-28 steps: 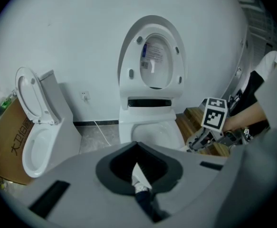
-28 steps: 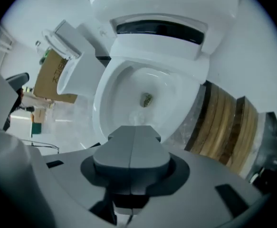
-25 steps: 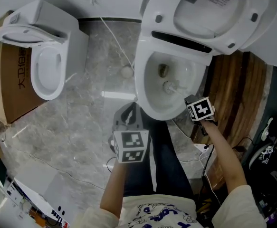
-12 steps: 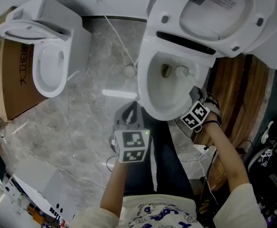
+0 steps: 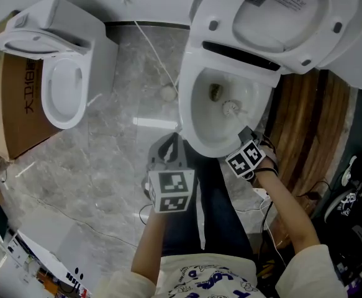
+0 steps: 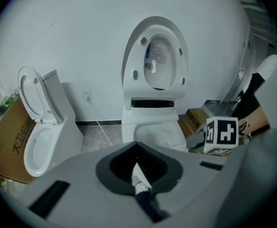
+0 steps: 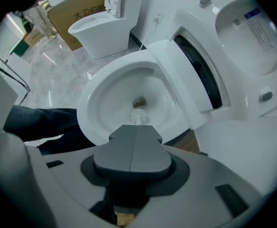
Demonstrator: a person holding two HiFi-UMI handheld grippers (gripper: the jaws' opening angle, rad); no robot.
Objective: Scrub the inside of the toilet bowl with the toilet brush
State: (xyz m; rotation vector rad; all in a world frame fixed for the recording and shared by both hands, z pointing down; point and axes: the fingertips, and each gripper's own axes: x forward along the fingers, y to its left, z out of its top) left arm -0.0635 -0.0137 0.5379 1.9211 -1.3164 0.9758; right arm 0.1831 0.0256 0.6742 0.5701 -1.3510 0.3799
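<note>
The white toilet bowl (image 5: 200, 129) stands open with its seat and lid (image 5: 280, 17) raised. The white toilet brush head (image 5: 230, 108) is down inside the bowl, just right of the drain hole (image 5: 215, 92). My right gripper (image 5: 246, 133) hovers over the bowl's front right rim, shut on the brush handle. In the right gripper view the brush head (image 7: 139, 118) pokes out just past the closed jaws of that gripper (image 7: 136, 128). My left gripper (image 5: 172, 143) hangs in front of the bowl, above the floor, apart from the toilet, with its jaws together and nothing in them.
A second white toilet (image 5: 59, 92) stands at the left, beside a cardboard box (image 5: 16, 104). A white cable (image 5: 151, 45) runs across the marble floor to a small round object (image 5: 166, 93). Wooden boards (image 5: 305, 123) and cables (image 5: 264, 194) lie right of the bowl.
The brush head swept up to the back of the bowl beside the drain, then came back toward the middle. The right gripper drew back and slightly left. The left gripper stayed still.
</note>
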